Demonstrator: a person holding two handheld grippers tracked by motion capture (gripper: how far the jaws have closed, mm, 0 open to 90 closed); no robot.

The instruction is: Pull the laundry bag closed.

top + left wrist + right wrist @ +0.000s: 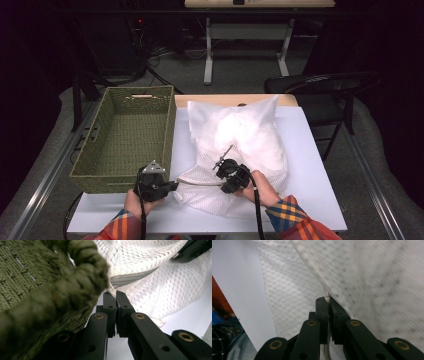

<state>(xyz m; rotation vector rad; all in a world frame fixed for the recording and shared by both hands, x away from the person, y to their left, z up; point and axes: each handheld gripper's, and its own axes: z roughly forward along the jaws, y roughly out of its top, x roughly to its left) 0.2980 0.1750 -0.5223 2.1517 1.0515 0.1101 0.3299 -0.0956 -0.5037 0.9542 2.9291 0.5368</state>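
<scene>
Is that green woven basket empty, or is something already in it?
Empty: the high view shows the basket with a bare woven floor; the white mesh bag lies beside it on the table.

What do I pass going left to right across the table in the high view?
Green woven basket → left gripper, shut on the mesh bag's end → right gripper, shut on its zipper pull → white mesh bag.

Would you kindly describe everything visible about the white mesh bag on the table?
The white mesh bag is netted fabric with a zipper along one edge, stuffed with something white and puffy. It lies on the white table beside the green woven basket. The left gripper is shut on the bag's corner by the zipper's end; the right gripper pinches what looks like the zipper pull.
</scene>
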